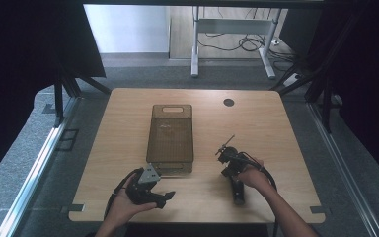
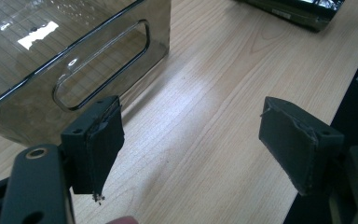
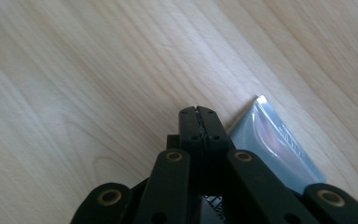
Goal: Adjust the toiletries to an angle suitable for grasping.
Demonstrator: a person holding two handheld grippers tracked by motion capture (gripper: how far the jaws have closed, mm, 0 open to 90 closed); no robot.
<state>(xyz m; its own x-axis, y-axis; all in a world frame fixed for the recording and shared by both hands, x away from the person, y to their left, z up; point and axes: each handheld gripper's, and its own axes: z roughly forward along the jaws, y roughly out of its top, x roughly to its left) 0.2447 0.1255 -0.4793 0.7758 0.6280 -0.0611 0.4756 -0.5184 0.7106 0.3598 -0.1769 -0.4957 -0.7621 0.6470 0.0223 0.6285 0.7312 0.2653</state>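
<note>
Right gripper view: the right gripper (image 3: 198,111) is seen fully closed on the packet (image 3: 272,142) at lower right, best lifted level toward the bin (image 1: 171,132), while the left gripper (image 2: 191,140) is held wide open.

No legible txt anywhere.

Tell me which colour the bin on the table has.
Smoky brown and see-through; the left gripper view shows the bin best.

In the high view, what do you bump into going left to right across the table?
Left gripper → brown bin → right gripper, with its dark packet.
</note>
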